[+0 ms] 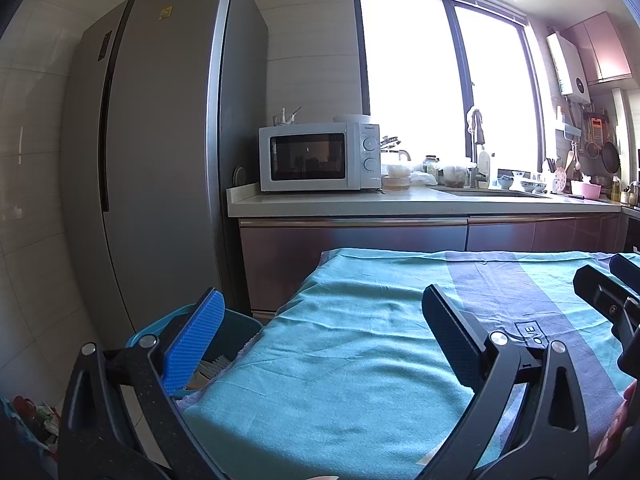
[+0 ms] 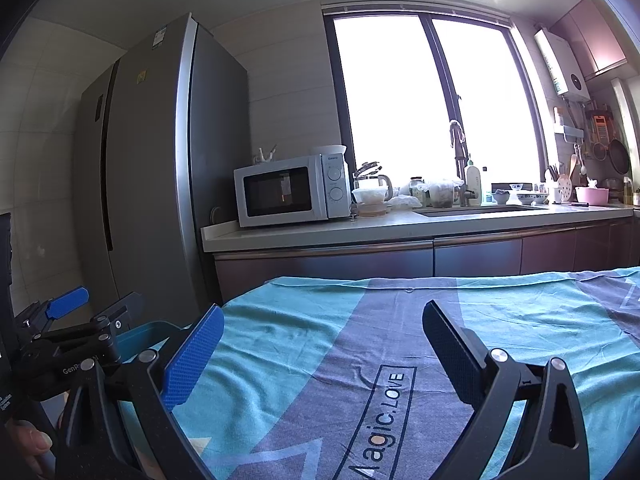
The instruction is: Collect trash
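Note:
My left gripper [image 1: 320, 320] is open and empty, hovering over the left end of a table under a teal and purple cloth [image 1: 360, 340]. A blue bin [image 1: 236, 330] stands just past the table's left edge, under the blue left finger [image 1: 192, 344]; pale scraps [image 1: 212, 370] lie inside it. My right gripper [image 2: 320, 340] is also open and empty, over the cloth [image 2: 360, 320] near the printed "Magic.LOVE" box [image 2: 380, 412]. The bin's rim [image 2: 148, 334] and the left gripper [image 2: 96, 306] show at the left of the right wrist view. No loose trash shows on the cloth.
A tall grey fridge [image 1: 160, 160] stands behind the bin. A counter [image 1: 400, 202] beyond the table carries a white microwave [image 1: 320, 158], jars, bowls and a sink. A bag with red and green items [image 1: 32, 416] sits on the floor at lower left. A hand [image 2: 32, 440] holds the left gripper.

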`<state>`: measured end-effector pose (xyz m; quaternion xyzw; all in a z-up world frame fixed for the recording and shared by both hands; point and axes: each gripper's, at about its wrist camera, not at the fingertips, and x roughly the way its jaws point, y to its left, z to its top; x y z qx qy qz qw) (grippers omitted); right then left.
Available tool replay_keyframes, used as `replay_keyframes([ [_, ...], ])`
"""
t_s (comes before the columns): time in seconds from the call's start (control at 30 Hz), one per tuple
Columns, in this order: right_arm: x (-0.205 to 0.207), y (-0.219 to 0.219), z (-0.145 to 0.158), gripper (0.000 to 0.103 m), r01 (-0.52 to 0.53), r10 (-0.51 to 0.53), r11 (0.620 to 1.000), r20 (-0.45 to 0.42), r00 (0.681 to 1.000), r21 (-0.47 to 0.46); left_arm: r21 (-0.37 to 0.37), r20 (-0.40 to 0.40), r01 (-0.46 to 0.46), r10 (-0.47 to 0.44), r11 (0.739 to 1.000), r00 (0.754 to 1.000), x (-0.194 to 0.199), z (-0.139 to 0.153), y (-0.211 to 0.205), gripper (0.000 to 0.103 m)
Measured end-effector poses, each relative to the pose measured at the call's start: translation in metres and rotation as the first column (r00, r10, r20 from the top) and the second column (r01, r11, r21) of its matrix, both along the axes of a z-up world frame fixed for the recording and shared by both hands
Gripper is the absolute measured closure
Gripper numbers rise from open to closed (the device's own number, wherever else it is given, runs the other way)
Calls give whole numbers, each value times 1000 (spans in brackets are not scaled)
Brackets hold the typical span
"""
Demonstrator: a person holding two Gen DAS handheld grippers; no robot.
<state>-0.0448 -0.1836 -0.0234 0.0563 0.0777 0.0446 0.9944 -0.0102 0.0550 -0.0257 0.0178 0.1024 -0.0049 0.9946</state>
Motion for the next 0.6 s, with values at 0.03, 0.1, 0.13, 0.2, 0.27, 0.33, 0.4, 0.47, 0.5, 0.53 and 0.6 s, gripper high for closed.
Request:
replay_keyframes([
  [0.03,0,0,0,7,1,-1,1000,-1,1000,1,-1,0,1,-1,1000,1000,0,0,0,6],
  [0.1,0,-1,0,7,2,-2,1000,1,1000,4,0,0,0,0,1000,1000,1,0,0,6],
  [0.13,0,-1,1,7,3,-3,1000,2,1000,5,0,0,1,-1,1000,1000,0,0,0,6],
  [0.2,-1,-2,1,7,5,-5,1000,5,1000,7,1,1,1,-1,1000,1000,0,1,0,6],
  [0.27,-1,-1,2,7,6,-6,1000,5,1000,6,1,1,1,-1,1000,1000,1,1,0,6],
  [0.33,-2,-2,1,7,5,-5,1000,7,1000,6,2,3,0,0,1000,1000,1,1,0,6],
  [0.4,-2,-2,1,7,7,-7,1000,8,1000,6,4,5,2,-2,1000,1000,0,2,-1,6],
  [0.47,-2,-2,2,7,8,-8,1000,9,1000,9,5,7,3,-3,1000,1000,0,2,-1,6],
  [0.5,-2,-2,2,7,8,-8,1000,10,1000,10,6,7,3,-3,1000,1000,0,2,-2,6],
  [0.53,-3,-3,2,7,10,-10,1000,11,1000,11,6,7,3,-3,1000,1000,-1,2,-2,6],
  [0.6,-2,-3,2,7,9,-9,1000,10,1000,11,6,7,3,-3,1000,1000,-1,2,-2,6],
])
